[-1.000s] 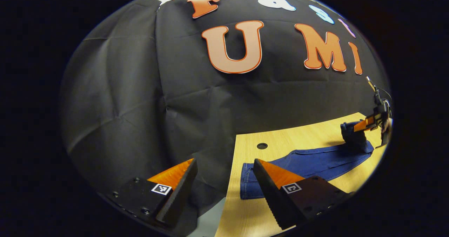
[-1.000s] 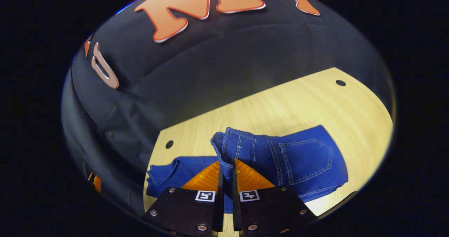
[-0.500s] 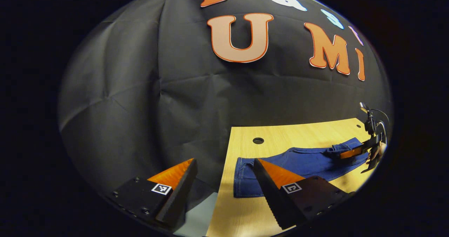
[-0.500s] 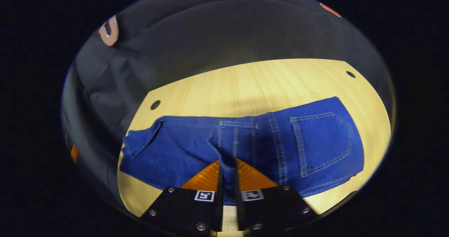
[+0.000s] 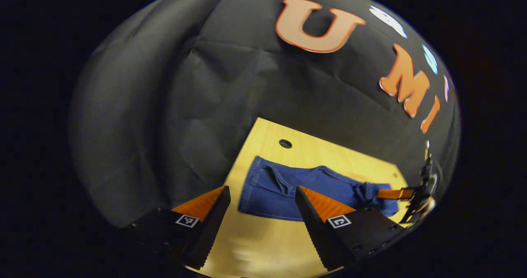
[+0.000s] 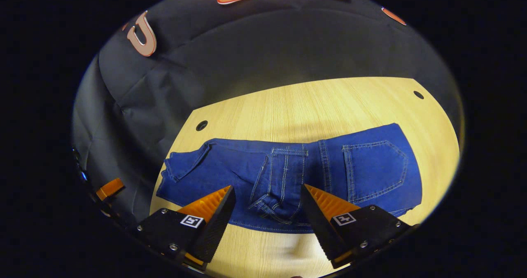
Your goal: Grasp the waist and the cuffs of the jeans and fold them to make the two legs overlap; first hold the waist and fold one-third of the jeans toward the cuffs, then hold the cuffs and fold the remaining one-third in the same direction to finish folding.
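Blue denim jeans (image 6: 288, 167) lie flat on the pale wood-grain bench (image 6: 329, 101), running left to right across the right gripper view. The waist section with a stitched back pocket (image 6: 372, 167) sits on the right and is laid over the leg part; the waistband edge with its double seam rests near the middle, slightly bunched just ahead of the right tool (image 6: 267, 204). The cuff end, with a small flap turned over, lies at the left, near a round hole (image 6: 201, 125) in the bench. Right tool: jaws spread wide, hovering over the near edge of the jeans, gripping nothing. In the left gripper view, the jeans (image 5: 288, 185) stretch from the cuff end near the bench's left edge toward the far right, where the right tool (image 5: 397, 194) sits at the folded waist end. Left tool (image 5: 261, 195): jaws wide apart, empty, above the near edge of the bench (image 5: 263, 245) in front of the cuff end. A second round hole (image 5: 285, 143) lies beyond the cuffs. Black cloth wall (image 5: 164, 105) behind the bench.
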A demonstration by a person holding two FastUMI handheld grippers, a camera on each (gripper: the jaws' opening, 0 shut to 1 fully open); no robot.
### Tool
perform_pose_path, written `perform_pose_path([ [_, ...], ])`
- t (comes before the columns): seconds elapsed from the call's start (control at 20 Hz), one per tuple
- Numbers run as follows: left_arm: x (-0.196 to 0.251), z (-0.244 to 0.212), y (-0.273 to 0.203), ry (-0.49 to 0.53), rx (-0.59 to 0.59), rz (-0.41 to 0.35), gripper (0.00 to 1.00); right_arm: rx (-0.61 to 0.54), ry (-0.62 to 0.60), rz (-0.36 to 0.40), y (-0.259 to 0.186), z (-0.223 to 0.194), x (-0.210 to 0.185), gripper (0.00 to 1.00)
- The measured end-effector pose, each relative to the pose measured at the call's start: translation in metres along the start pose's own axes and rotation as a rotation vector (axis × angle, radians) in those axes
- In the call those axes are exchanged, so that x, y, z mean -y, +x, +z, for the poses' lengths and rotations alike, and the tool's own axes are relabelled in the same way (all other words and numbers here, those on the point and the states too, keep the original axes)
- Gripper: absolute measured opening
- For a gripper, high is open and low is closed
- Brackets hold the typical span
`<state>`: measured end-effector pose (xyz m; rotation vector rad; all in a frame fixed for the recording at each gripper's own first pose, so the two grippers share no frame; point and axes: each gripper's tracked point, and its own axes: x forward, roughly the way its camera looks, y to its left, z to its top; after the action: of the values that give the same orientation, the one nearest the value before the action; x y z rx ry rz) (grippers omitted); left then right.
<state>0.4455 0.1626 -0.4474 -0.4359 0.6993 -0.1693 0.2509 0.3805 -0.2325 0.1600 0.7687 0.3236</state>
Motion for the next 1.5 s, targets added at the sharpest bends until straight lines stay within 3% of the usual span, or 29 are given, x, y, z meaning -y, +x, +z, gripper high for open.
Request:
perform_pose_path([
  [0.3, -0.025, -0.021, 0.005, -0.472, -0.042, 0.023, 0.97, -0.006, 0.076, 0.064, -0.028, 0.004, 0.008, 0.98],
  [0.35, -0.035, -0.022, 0.002, -0.509, -0.045, 0.033, 0.98, -0.012, 0.081, 0.061, -0.029, 0.004, 0.010, 0.98],
  [0.5, -0.052, -0.025, -0.007, -0.550, -0.082, 0.071, 0.97, -0.027, 0.098, 0.042, -0.031, 0.002, 0.017, 0.98],
  [0.75, -0.060, -0.037, 0.022, -0.587, -0.104, 0.078, 0.97, -0.025, 0.136, 0.043, -0.035, 0.005, 0.028, 0.98],
  [0.95, -0.049, -0.026, 0.049, -0.625, -0.042, 0.025, 0.98, -0.034, 0.149, 0.037, -0.034, 0.006, 0.030, 0.98],
  [1.1, -0.032, -0.011, 0.071, -0.725, -0.008, -0.022, 0.97, -0.023, 0.153, 0.004, -0.036, 0.008, 0.041, 0.98],
  [1.2, -0.025, -0.011, 0.086, -0.636, 0.001, -0.004, 0.97, -0.021, 0.170, -0.012, -0.039, 0.010, 0.052, 0.98],
  [1.3, -0.028, -0.006, 0.100, -0.522, 0.006, 0.060, 0.97, -0.016, 0.204, -0.017, -0.042, 0.011, 0.060, 0.98],
  [1.4, -0.042, -0.022, 0.105, -0.445, -0.036, 0.185, 0.56, -0.008, 0.226, -0.031, -0.044, 0.010, 0.067, 0.98],
  [1.5, -0.037, -0.022, 0.115, -0.447, -0.035, 0.203, 0.15, -0.012, 0.227, -0.041, -0.047, 0.006, 0.076, 0.98],
])
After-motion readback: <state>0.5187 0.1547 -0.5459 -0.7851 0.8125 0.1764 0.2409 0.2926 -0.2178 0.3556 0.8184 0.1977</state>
